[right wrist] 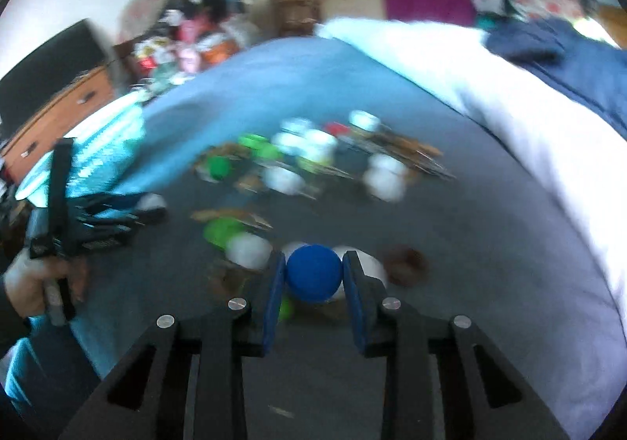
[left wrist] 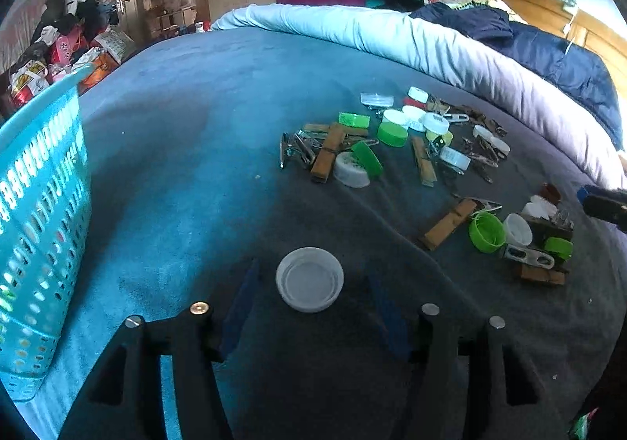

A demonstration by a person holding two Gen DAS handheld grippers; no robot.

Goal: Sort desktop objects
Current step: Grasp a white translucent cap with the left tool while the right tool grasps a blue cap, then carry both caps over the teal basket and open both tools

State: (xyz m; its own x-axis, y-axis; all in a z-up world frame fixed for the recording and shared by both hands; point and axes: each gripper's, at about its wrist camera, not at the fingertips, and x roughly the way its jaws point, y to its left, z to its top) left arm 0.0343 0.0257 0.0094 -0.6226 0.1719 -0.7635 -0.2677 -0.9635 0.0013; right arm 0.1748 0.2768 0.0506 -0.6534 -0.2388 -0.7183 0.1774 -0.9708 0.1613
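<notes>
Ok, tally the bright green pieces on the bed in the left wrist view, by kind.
Round green caps: 4
Green rectangular box: 1
Total: 5

Open blue-grey bedspread (left wrist: 188, 134) stretches from the near edge to the far left corner, offering unobstructed passage. The perforated turquoise plastic basket (left wrist: 39, 204) walls the left edge. A dense scatter of green and white plastic caps with wooden and metal clothespins (left wrist: 376, 142) fills the centre-right, with a second cluster (left wrist: 521, 240) near the right edge. A lone white plastic lid (left wrist: 309, 279) lies apart, near the front. The rolled pale quilt (left wrist: 392, 36) bounds the far side.
</notes>
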